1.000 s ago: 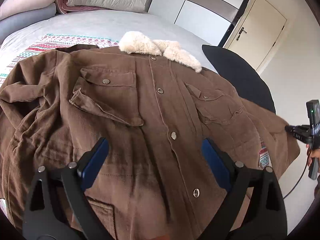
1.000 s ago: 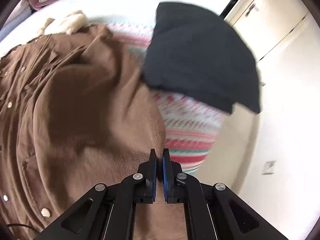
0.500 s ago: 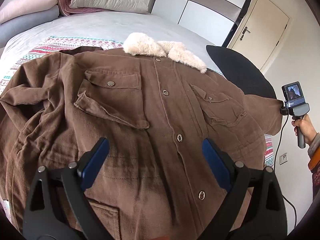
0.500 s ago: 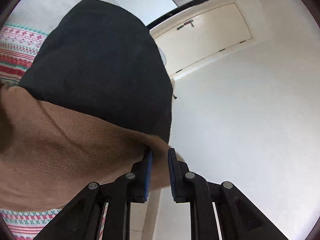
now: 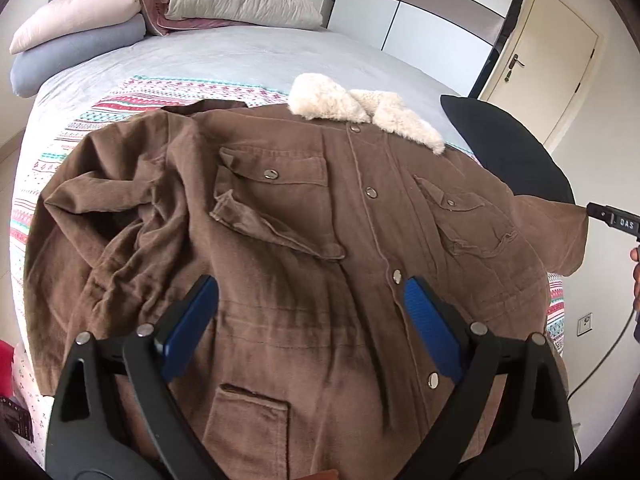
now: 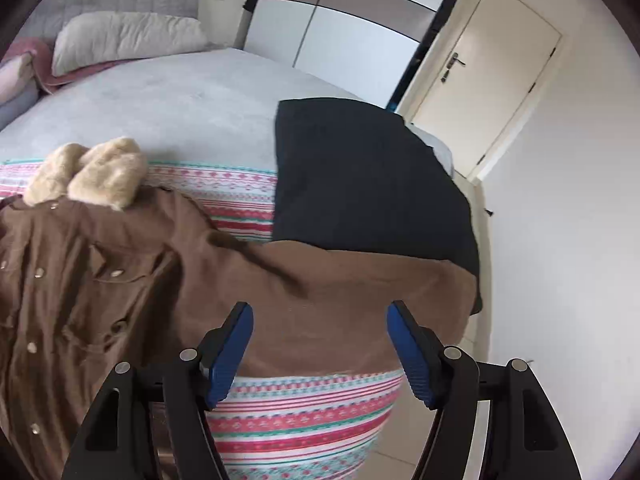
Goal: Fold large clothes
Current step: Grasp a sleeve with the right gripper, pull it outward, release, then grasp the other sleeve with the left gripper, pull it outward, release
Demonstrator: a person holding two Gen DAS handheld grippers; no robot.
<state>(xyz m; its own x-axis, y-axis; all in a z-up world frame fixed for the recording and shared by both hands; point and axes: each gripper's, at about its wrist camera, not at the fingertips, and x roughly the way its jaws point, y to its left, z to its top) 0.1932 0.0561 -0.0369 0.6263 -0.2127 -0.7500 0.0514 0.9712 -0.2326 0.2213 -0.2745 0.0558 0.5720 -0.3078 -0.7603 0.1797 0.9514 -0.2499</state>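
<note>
A brown button-front jacket [image 5: 300,240] with a cream fleece collar [image 5: 352,104] lies face up on the bed. My left gripper [image 5: 312,312] hovers open over its lower front, with nothing between the blue pads. The jacket's right sleeve [image 6: 360,292] is stretched out sideways, its end lying against a black garment [image 6: 360,180]. My right gripper [image 6: 320,344] is just above that sleeve. Its jaws are opening, stand wide apart, and the pads press on nothing. In the left wrist view the right gripper [image 5: 612,220] shows at the sleeve's tip [image 5: 556,232]. The left sleeve is crumpled.
A striped patterned blanket [image 6: 300,412] lies under the jacket on a grey bed sheet [image 5: 220,60]. Pillows [image 5: 232,0] are stacked at the head of the bed. The bed's edge, the floor and a closed door [image 6: 492,80] are to the right.
The right gripper, shut on the sleeve's end before, pulled it out to the right, then let go and opened wide. The left gripper drew back slightly and stayed open.
</note>
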